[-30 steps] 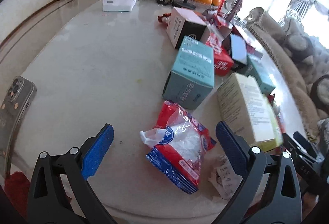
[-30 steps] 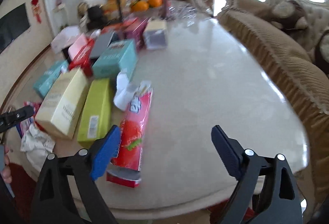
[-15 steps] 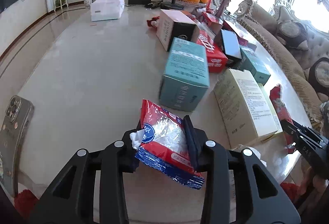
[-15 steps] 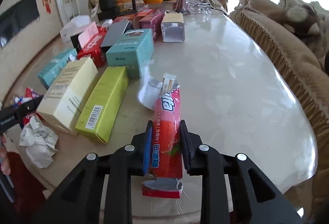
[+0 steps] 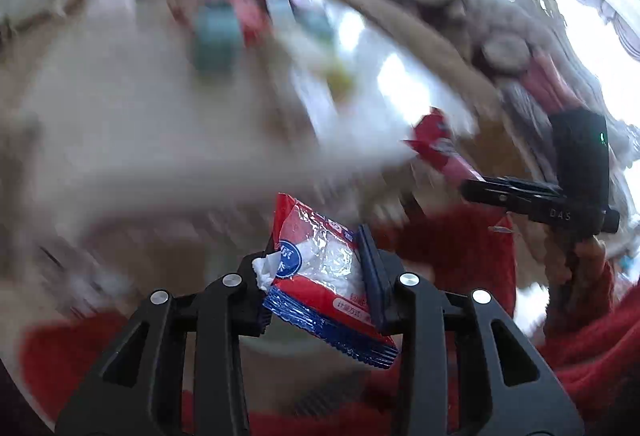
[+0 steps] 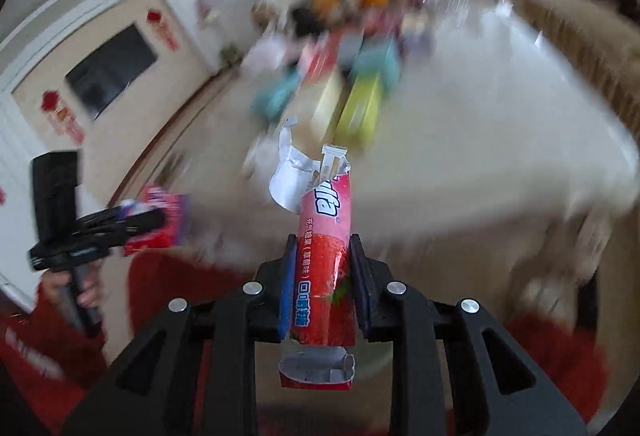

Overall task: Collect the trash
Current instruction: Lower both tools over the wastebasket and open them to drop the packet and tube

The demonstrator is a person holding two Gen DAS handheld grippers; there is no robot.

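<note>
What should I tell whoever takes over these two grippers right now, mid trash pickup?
Left gripper: shut on the red and blue wrapper, which has a white tissue sticking out of it.
Right gripper: shut on the pink strawberry candy wrapper, torn open at its far end.
Both wrappers are held up off the table. Both views are blurred by motion.
Done: both pieces picked up.
Left: drop them in a bin, which neither view shows. The boxes on the table are too blurred to tell whether more trash lies among them.
</note>
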